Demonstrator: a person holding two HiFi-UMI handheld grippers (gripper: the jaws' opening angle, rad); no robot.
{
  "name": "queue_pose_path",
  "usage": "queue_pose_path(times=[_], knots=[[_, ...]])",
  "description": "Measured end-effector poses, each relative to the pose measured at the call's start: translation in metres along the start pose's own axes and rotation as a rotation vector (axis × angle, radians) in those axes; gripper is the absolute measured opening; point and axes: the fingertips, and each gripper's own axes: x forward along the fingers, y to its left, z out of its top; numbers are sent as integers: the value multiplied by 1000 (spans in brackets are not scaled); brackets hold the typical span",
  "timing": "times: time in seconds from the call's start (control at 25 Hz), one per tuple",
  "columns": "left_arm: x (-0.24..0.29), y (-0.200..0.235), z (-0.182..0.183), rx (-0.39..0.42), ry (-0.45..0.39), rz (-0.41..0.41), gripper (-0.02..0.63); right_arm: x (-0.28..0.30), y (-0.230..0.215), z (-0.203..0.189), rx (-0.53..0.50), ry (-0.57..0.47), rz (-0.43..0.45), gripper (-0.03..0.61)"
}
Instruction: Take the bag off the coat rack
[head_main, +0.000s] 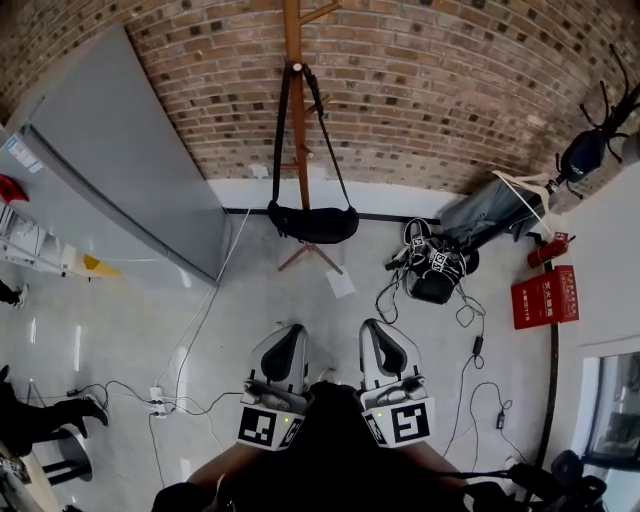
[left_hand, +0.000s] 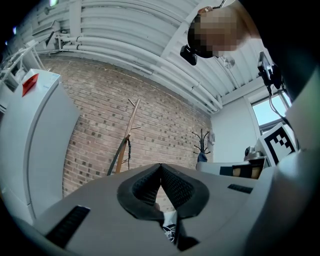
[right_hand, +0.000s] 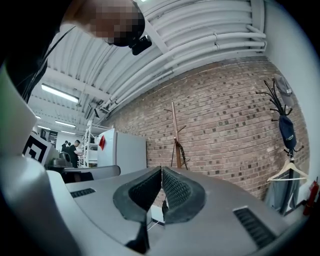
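Bag on the rack, nothing taken yet.
The black bag hangs by its strap on the coat rack, seemingly off a peg. The left gripper and right gripper are well short, jaws pinched together, empty.

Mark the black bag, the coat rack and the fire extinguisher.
black bag (head_main: 313, 224): head view, middle of its pouch.
coat rack (head_main: 292, 35): head view, pole near its top.
fire extinguisher (head_main: 547, 250): head view, red body.

The bag is black, the coat rack brown.
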Motion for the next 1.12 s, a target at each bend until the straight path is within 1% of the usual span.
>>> queue_pose_path(times=[0.08,0.12,0.24,0.32,0.4,0.48,0.6,0.68,0.76,0.84,1.04,1.12], knots=[[8,6,-2,-3,-3,-5,17,8,-1,1,-21,-6,2,18],[12,9,-2,-5,-4,-9,17,13,-1,4,-50,-17,1,18],[27,19,-3,-1,-10,-28,17,30,3,18,-198,-78,3,18],[37,28,-5,1,-13,-40,17,43,7,22,-225,-97,15,18],[49,36,-4,0,-20,-50,17,57,7,19,-207,-87,24,18],[59,45,-2,-4,-22,-56,17,71,3,13,-163,-63,23,18],[75,63,-1,-9,-15,-52,17,92,-7,2,-65,-20,-7,18],[88,72,-2,-21,-7,-53,17,106,-18,-1,-35,0,-31,18],[98,83,-3,-23,1,-59,17,124,-26,-3,-27,12,-45,18],[108,98,1,-26,-11,-56,17,142,-27,-2,-20,15,-50,18],[127,129,12,-45,-37,-71,17,186,-17,6,-26,9,-41,18],[135,141,16,-50,-41,-86,17,204,-13,9,-49,12,-44,18]])
